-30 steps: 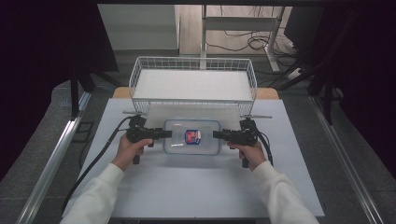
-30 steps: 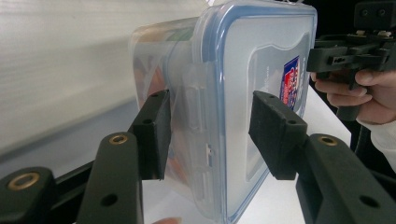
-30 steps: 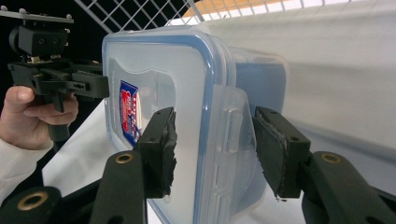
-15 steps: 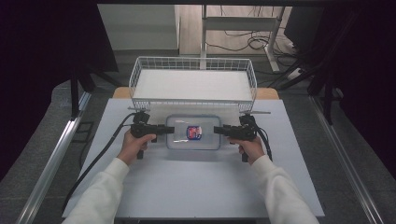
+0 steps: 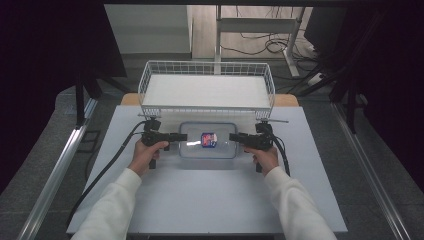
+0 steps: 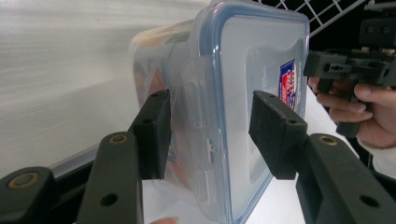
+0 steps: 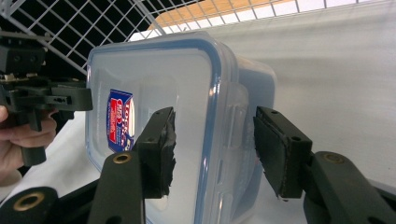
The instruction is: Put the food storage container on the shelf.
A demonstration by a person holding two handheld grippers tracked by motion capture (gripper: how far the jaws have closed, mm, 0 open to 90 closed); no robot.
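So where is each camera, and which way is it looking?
High view: sits above the person's side, looking forward and down at the table, clear box and wire basket; both forearms, left gripper and right gripper show.
Left gripper view: rides that gripper, looking along its own black jaws, which straddle the box's end.
Right gripper view: the same, from the opposite end.
Shared: all show the box's blue label; each gripper view shows the other gripper.

The container (image 5: 208,140) is clear glossy plastic, its lid label (image 5: 208,139) shiny printed paper. The basket (image 5: 206,68) is white-coated wire; the table (image 5: 210,200) is matt, smooth.
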